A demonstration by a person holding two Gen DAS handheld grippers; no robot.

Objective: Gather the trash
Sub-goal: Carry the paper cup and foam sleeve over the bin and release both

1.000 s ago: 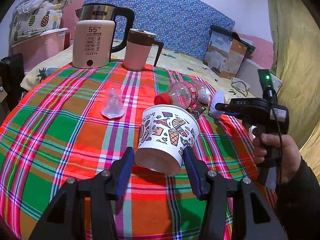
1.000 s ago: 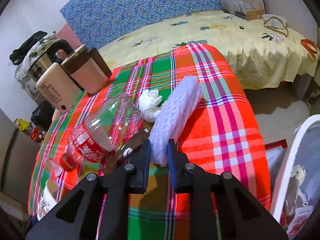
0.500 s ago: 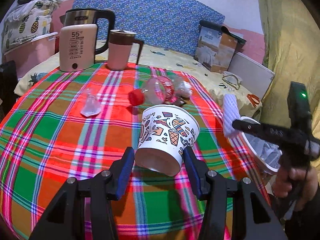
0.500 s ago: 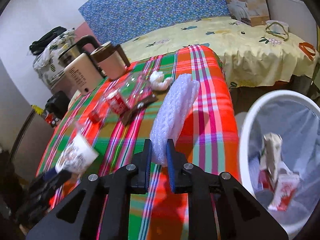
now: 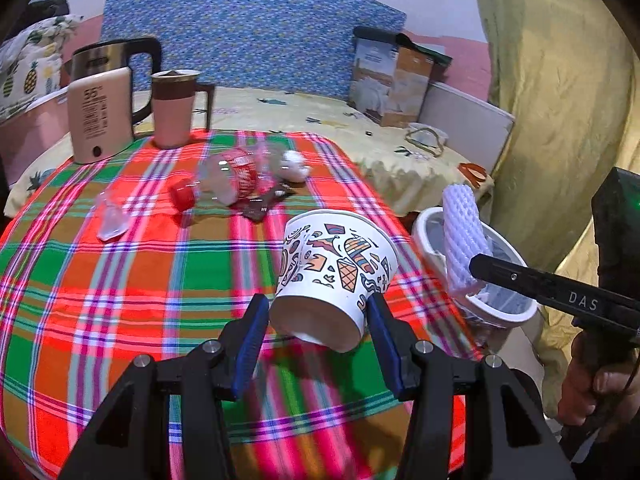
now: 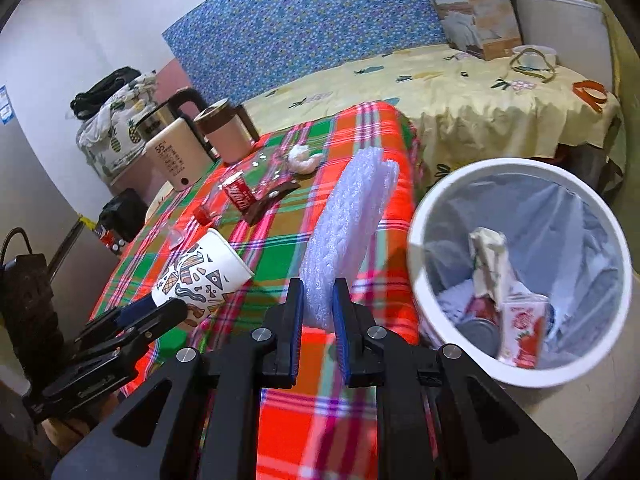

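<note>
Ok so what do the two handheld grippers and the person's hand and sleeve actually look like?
Both are matte black plastic frames with silver screw heads and two flat fingers faced with blue pads. The left gripper and right gripper look alike. From the left wrist view, the right gripper's side shows white "DAS" lettering, a boxy black block with a green light, and a thin black cable by the hand. The sleeve is dark.

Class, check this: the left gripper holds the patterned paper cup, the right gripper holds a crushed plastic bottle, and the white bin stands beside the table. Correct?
Not quite. The right gripper holds the white foam net, as the right wrist view shows; the plastic bottle lies on the table. The rest stands.
</note>
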